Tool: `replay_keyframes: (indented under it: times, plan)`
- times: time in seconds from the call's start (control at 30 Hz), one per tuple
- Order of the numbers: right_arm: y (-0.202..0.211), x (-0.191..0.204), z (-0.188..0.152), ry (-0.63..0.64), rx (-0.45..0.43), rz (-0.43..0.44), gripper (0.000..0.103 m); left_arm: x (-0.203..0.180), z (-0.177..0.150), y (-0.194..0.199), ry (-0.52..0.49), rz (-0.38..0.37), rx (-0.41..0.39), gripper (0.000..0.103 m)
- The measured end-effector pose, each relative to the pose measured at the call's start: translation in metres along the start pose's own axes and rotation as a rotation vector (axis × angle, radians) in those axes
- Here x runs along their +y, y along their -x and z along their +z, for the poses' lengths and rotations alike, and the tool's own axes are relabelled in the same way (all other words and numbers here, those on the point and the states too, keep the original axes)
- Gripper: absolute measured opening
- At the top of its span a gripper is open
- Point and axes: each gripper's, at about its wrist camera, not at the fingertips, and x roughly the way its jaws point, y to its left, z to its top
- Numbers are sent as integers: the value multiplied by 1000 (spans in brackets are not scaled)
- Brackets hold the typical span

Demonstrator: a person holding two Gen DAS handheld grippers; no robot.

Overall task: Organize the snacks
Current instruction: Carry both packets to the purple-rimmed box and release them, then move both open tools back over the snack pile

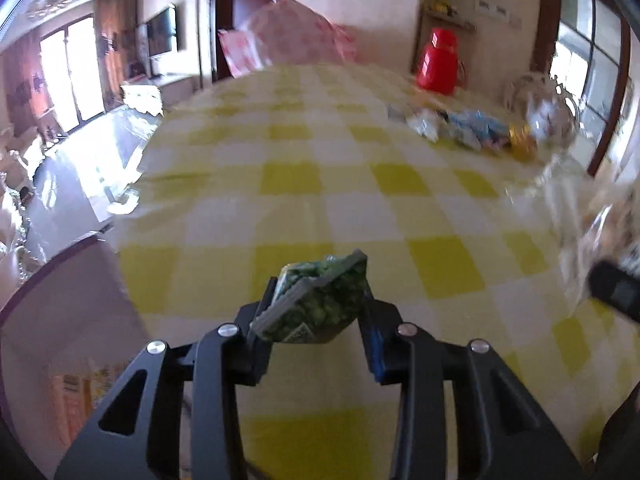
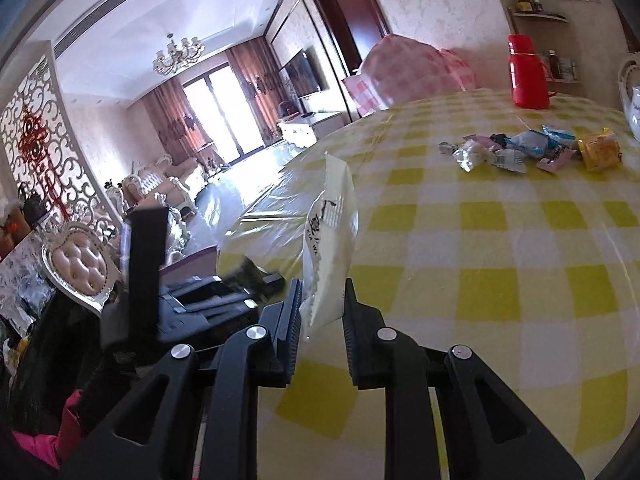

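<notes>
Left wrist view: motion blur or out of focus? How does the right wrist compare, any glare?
Left wrist view: far snack pile and red thermos smeared, green snack packet near the lens sharper. Right wrist view: crisp, but the window blows out and glares on the floor.

Daylight pours in through the tall windows (image 2: 218,108) at the far end of the room and blows out to white, with strong glare on the glossy floor (image 2: 256,184). The left wrist view is smeared by motion blur, worst at the snack pile (image 1: 468,130). The right wrist view is sharper. Both fisheye views bend the checked surface (image 2: 500,240) and darken at the corners.
</notes>
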Motion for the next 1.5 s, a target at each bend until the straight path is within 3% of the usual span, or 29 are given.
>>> replay_keyframes:
  times: [0.17, 0.6, 0.67, 0.7, 0.73, 0.77, 0.9, 1.03, 1.17, 1.33, 1.43, 1.5]
  plan:
    - [-15, 35, -8, 75, 46, 58, 20, 27, 7, 34, 32, 39, -62, 38]
    - [-85, 156, -40, 311, 247, 248, 21, 129, 6, 78, 141, 285, -90, 39]
    - [-94, 166, -43, 325, 258, 273, 29, 140, 4, 82, 158, 321, -85, 47]
    - [-97, 169, -42, 330, 255, 266, 42, 147, 3, 87, 184, 355, -91, 71]
    - [-97, 168, -40, 326, 243, 258, 49, 152, 2, 91, 208, 382, -103, 92]
    - [-95, 166, -37, 319, 227, 251, 55, 155, 1, 99, 234, 409, -134, 96]
    - [-79, 136, -24, 276, 164, 198, 60, 151, 1, 109, 254, 428, -179, 101]
    - [-48, 81, -9, 168, 102, 131, 68, 122, 6, 106, 250, 354, -203, 101]
    - [-6, 16, -2, 38, 3, -33, 79, 67, 20, 86, 205, 182, -169, 101]
    - [39, -75, 0, -162, -90, -208, 87, -32, 49, 39, 63, -35, -74, 101]
    - [64, -125, -7, -278, -116, -255, 87, -86, 69, -2, 16, -109, -23, 101]
    - [73, -161, -6, -354, -127, -312, 87, -115, 83, -35, 37, -141, 17, 101]
